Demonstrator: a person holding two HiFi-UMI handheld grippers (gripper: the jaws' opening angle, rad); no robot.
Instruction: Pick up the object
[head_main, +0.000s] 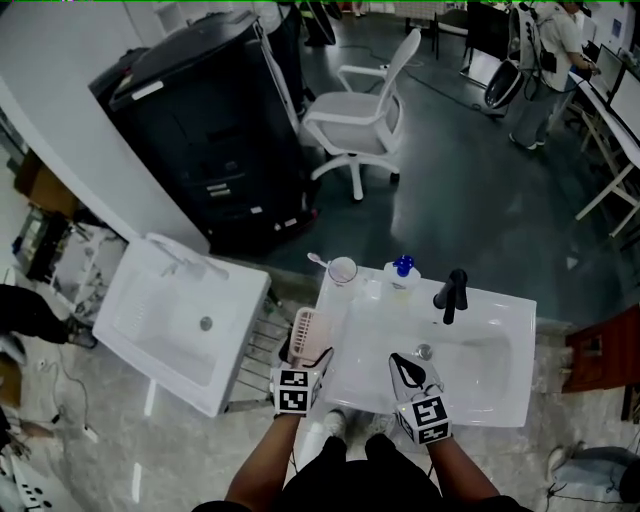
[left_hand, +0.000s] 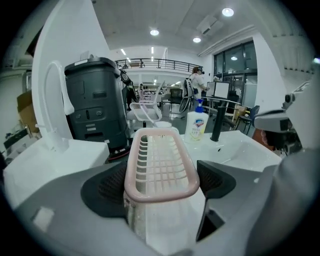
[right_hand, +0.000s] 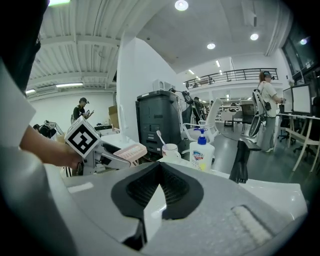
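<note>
A pink slotted basket is at the left rim of the white sink. My left gripper is shut on it. In the left gripper view the basket fills the gap, with a dark pad against each long side. From the right gripper view the basket is seen held off the counter in the left gripper. My right gripper hovers over the basin's front. Its jaws are shut, tips touching, with nothing between them.
A soap bottle with a blue pump, a cup with a toothbrush and a black faucet line the sink's back edge. A second white sink stands to the left. Behind are a black machine and a white chair.
</note>
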